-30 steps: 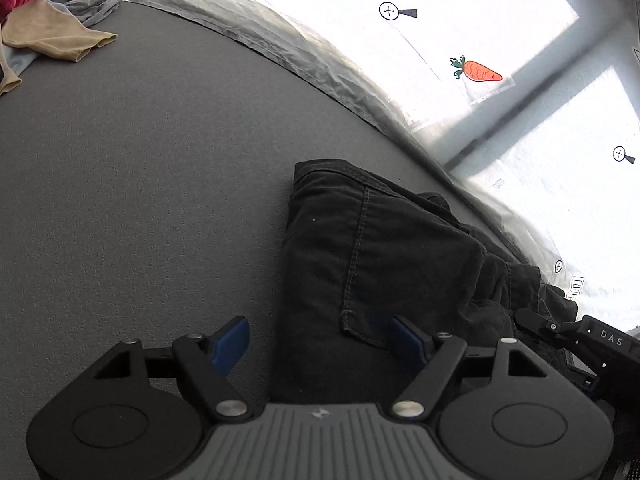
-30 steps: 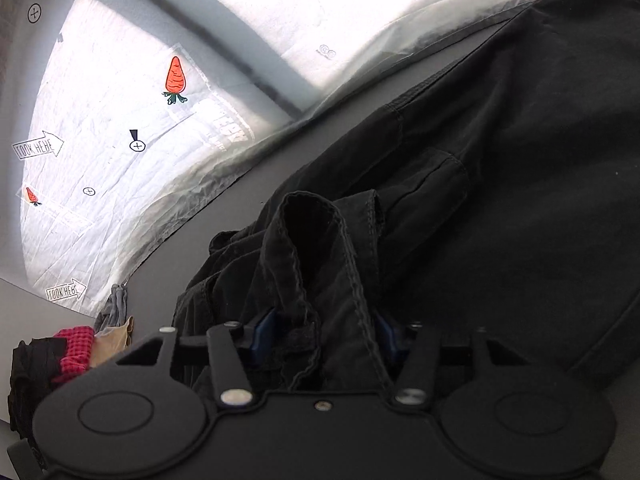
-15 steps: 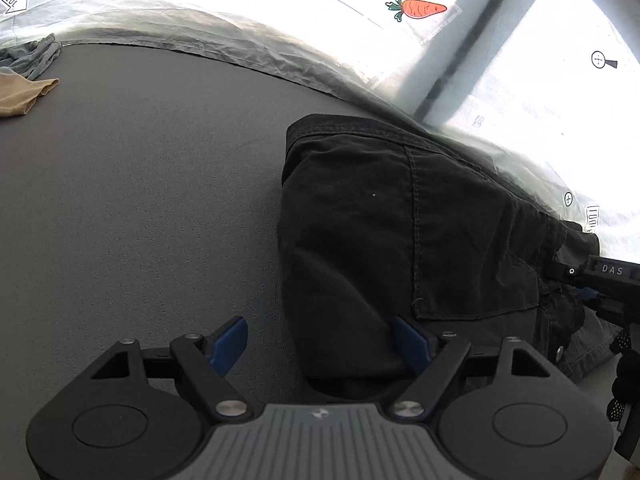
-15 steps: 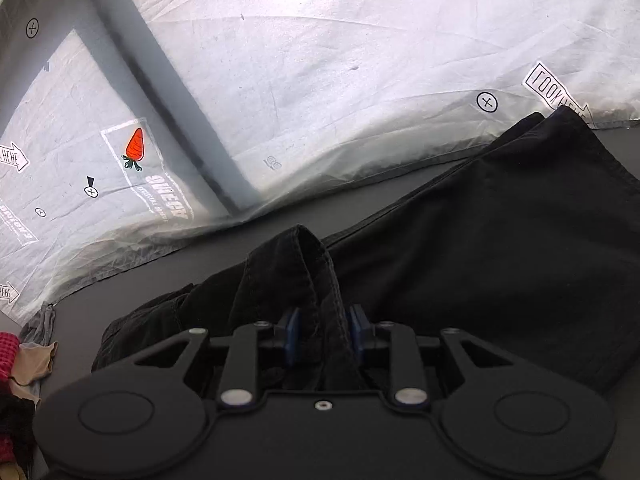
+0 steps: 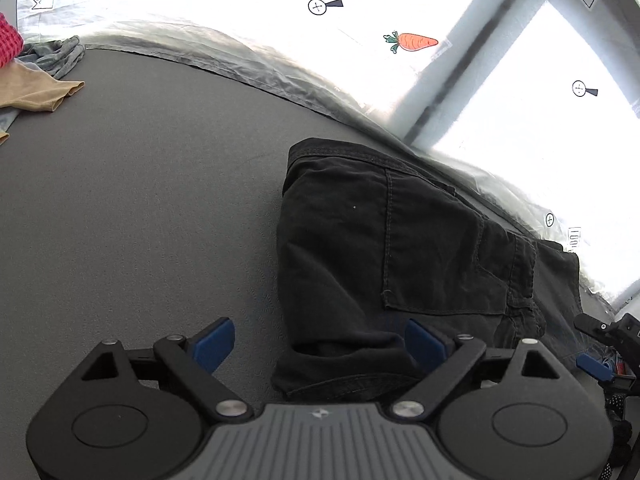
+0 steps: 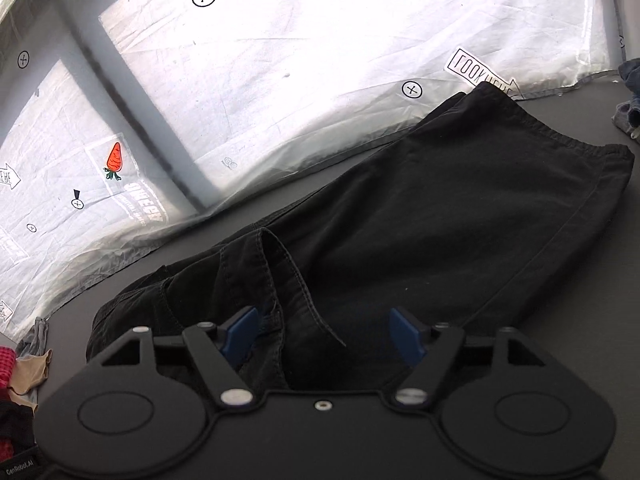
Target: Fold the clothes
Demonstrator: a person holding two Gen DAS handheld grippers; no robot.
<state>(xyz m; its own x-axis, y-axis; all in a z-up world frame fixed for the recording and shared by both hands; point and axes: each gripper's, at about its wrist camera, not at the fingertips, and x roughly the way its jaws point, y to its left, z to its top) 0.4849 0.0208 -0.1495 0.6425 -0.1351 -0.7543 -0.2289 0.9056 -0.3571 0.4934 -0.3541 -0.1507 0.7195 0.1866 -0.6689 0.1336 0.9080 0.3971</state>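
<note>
The grey worktop [image 5: 140,200] carries the black trousers [image 6: 440,220], lying flat along its far edge against the white printed sheet [image 6: 320,80]. Just short of the trousers' near edge, the right tongs [image 6: 324,332] are opening, a raised fold of cloth loose between them. The left tongs [image 5: 316,344] are opening too, gripping nothing.
</note>
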